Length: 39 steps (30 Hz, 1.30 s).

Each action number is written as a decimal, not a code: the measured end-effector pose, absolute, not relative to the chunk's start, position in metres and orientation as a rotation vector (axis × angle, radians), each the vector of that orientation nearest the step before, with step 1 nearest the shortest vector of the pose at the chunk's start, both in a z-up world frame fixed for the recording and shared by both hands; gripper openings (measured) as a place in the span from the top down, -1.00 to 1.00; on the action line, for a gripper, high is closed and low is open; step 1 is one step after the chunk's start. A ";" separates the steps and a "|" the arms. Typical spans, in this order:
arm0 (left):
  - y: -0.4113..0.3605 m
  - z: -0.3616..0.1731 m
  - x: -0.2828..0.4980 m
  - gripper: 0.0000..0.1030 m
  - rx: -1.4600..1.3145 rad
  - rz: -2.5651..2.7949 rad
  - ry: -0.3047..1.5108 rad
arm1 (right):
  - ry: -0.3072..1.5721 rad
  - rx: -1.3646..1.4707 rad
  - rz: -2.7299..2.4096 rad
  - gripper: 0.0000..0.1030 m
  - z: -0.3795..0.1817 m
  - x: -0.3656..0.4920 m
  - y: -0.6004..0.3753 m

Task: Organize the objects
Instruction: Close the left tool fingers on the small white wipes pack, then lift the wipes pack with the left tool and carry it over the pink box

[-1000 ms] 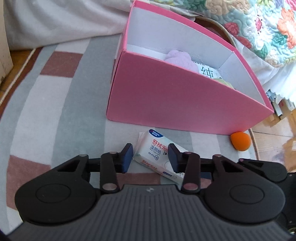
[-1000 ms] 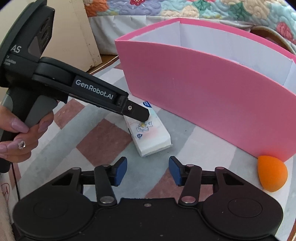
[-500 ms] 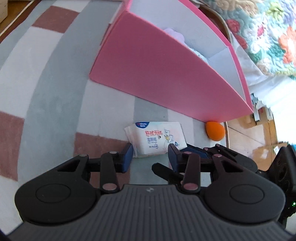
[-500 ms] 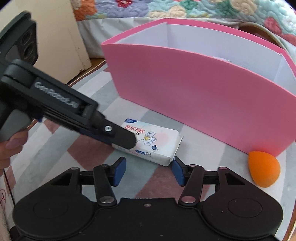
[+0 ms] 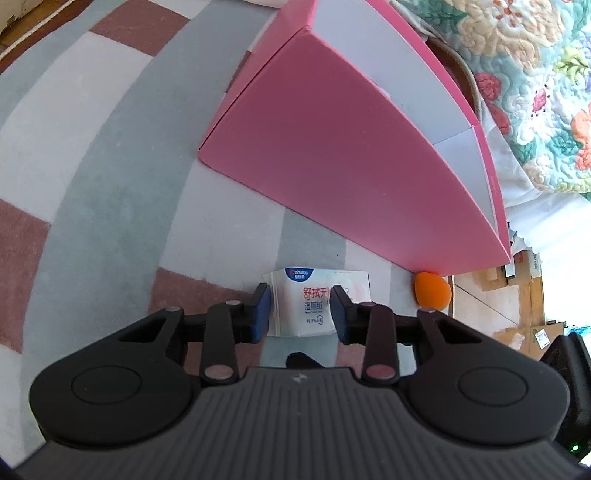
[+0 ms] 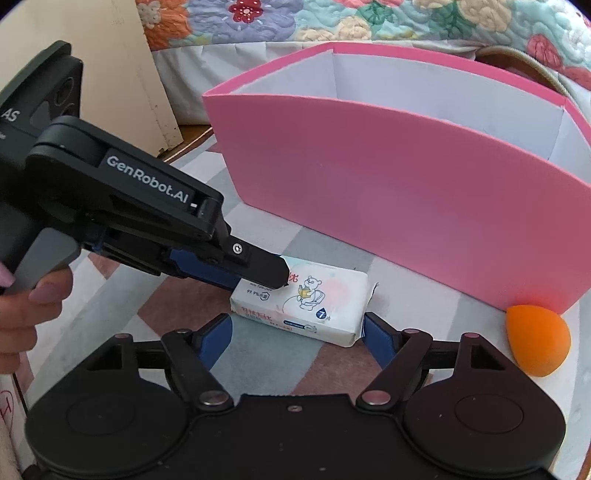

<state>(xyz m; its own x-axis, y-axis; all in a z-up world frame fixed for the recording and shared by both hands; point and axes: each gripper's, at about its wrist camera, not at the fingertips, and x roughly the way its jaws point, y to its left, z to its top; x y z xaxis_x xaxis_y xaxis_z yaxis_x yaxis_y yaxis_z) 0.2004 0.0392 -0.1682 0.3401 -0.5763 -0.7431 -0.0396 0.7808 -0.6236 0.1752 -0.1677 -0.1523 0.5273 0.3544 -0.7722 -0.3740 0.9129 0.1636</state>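
Left wrist view: left gripper (image 5: 300,311) has just been closing, jaws clamped on the wet-wipes pack (image 5: 312,302) on the rug (image 5: 110,184); pink box (image 5: 351,177) at 1 o'clock.

Right wrist view: right gripper (image 6: 295,332) has just been opening, jaws wide, empty, straddling the pack's (image 6: 317,306) long axis at 12 o'clock.

Bright daylight throughout, strongest at the right edge of the left wrist view, blown out to white beyond the wooden floor (image 5: 532,291). Soft, short shadows under the pink box (image 6: 406,192) and beneath the orange sponge (image 6: 535,339). Faint sheen on the wet-wipe pack (image 6: 314,302), print legible. Heavy fisheye bending: straight box walls curved, rug (image 5: 92,166) stripes bowed, dark vignette in the corners. Slight softness overall in the left wrist view; sharper in the right wrist view, quilt (image 6: 369,18) pattern crisp.
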 end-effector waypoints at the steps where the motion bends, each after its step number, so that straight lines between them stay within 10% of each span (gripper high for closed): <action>1: 0.039 -0.168 0.201 0.34 -0.607 -0.375 1.198 | 0.919 -0.017 0.431 -0.64 -0.154 0.176 -0.167; 8: 0.030 -0.162 0.200 0.34 -0.551 -0.368 1.201 | 0.881 -0.082 0.406 -0.70 -0.160 0.171 -0.157; 21: 0.030 -0.144 0.195 0.30 -0.598 -0.375 1.193 | 0.892 -0.113 0.362 -0.09 -0.154 0.170 -0.163; 39: 0.026 -0.117 0.166 0.32 -0.449 -0.378 1.158 | 0.833 -0.143 0.424 -0.15 -0.123 0.145 -0.170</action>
